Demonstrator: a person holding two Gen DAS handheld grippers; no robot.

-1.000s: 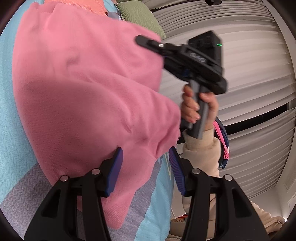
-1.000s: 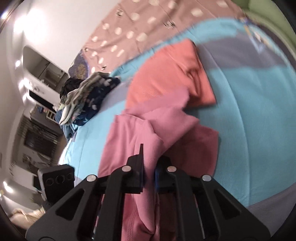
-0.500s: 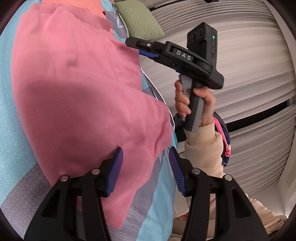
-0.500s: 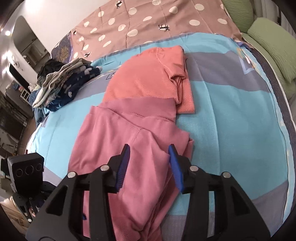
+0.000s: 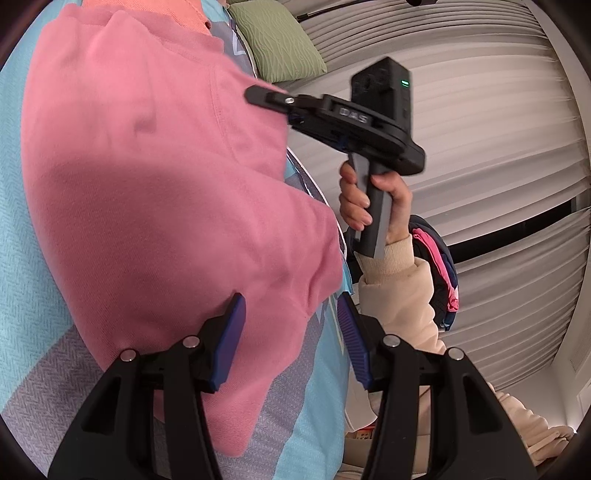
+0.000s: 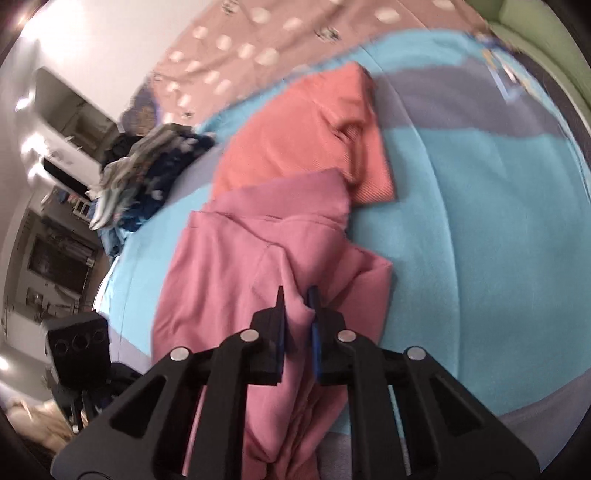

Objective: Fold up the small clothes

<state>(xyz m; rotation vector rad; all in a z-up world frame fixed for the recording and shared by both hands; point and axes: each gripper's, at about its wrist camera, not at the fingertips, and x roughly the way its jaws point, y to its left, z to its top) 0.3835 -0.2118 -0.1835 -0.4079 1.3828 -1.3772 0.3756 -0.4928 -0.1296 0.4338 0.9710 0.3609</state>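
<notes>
A pink garment [image 5: 155, 177] lies partly folded on the blue and grey bedspread [image 5: 22, 280]; it also shows in the right wrist view [image 6: 236, 266]. My left gripper [image 5: 291, 332] is open, its blue pads either side of the garment's near edge. My right gripper [image 6: 297, 317] is shut on a fold of the pink garment; it also shows in the left wrist view [image 5: 266, 96] at the garment's far right edge.
A folded orange garment [image 6: 306, 136] lies beyond the pink one. A pile of dark and patterned clothes [image 6: 147, 173] sits at the bed's left. A dotted brown cover [image 6: 295, 33] and green pillows [image 5: 277, 40] lie at the far end. Pleated curtains [image 5: 480, 147] hang beside the bed.
My right gripper was open half a second ago and has shut on a fold of the pink garment. My left gripper has stayed open in place.
</notes>
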